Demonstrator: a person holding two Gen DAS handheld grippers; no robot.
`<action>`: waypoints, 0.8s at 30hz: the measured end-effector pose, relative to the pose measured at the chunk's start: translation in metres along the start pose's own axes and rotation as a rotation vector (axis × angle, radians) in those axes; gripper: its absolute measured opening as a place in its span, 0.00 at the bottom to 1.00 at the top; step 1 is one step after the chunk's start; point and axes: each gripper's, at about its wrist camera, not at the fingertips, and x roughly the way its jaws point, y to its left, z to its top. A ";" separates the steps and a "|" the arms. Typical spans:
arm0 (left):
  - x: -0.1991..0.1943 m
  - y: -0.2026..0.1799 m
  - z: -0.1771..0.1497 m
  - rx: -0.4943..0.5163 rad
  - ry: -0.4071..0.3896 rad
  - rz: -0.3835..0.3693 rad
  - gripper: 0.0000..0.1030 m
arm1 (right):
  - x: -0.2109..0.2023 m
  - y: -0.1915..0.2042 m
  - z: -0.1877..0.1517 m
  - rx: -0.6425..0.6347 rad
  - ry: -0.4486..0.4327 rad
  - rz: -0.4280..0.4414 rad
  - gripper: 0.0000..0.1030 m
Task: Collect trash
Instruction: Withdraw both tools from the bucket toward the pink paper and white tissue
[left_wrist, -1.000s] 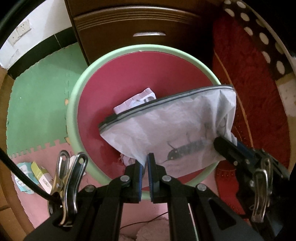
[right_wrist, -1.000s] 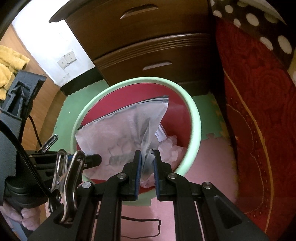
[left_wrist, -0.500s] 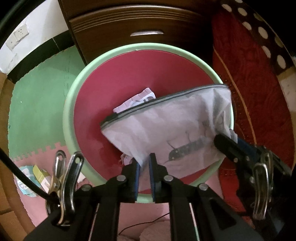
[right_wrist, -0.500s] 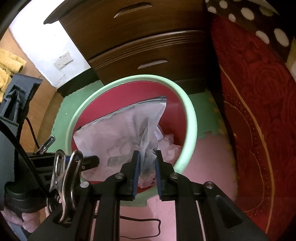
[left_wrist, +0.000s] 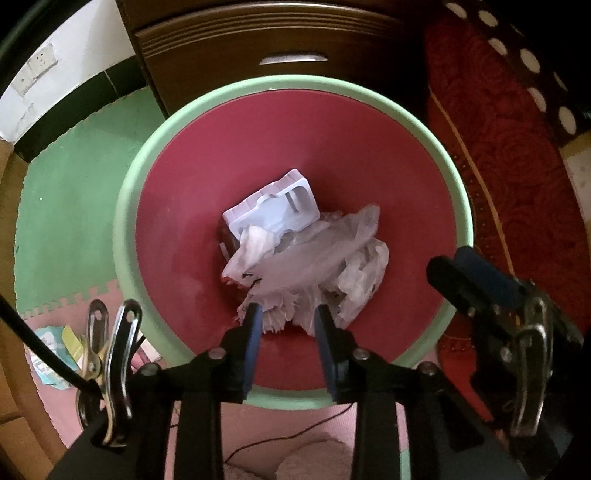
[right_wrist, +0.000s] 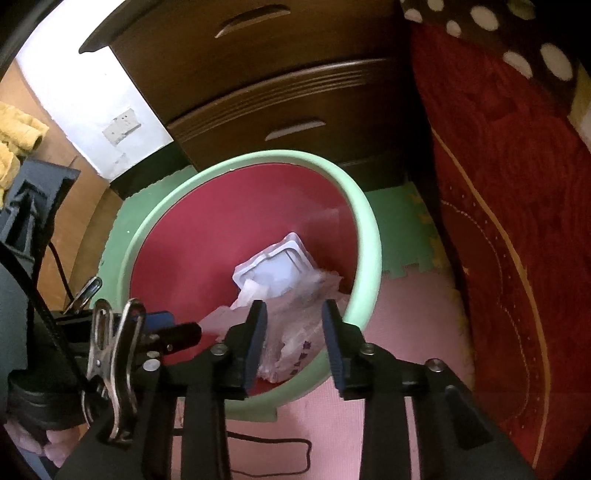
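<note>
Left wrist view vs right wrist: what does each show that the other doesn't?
Left wrist only: packets on the pink mat beside the bin, and the right tool's fingers at the bin's right rim.

Right wrist only: a yellow towel at far left, a second upper drawer, and the left tool reaching in from the left.

Both: the green-rimmed bin, the white tray and the clear plastic bag inside it, each camera's own tool opening above them, holding nothing.

Two handheld grippers point steeply downward, side by side. The left gripper (left_wrist: 287, 321) has its blue-padded fingers (left_wrist: 254, 332) opening, nothing pressed between them. The right gripper (right_wrist: 293, 325) is likewise opening, its fingers (right_wrist: 334, 332) parted and gripping nothing.
</note>
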 end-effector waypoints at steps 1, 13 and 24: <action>0.000 0.000 0.000 0.002 -0.003 -0.004 0.29 | -0.001 0.001 -0.001 -0.003 -0.008 -0.004 0.36; -0.034 0.033 -0.026 -0.043 -0.105 -0.057 0.29 | -0.011 0.022 -0.014 -0.012 -0.077 -0.037 0.38; -0.064 0.074 -0.063 -0.117 -0.185 -0.030 0.30 | -0.035 0.058 -0.039 -0.070 -0.160 -0.033 0.38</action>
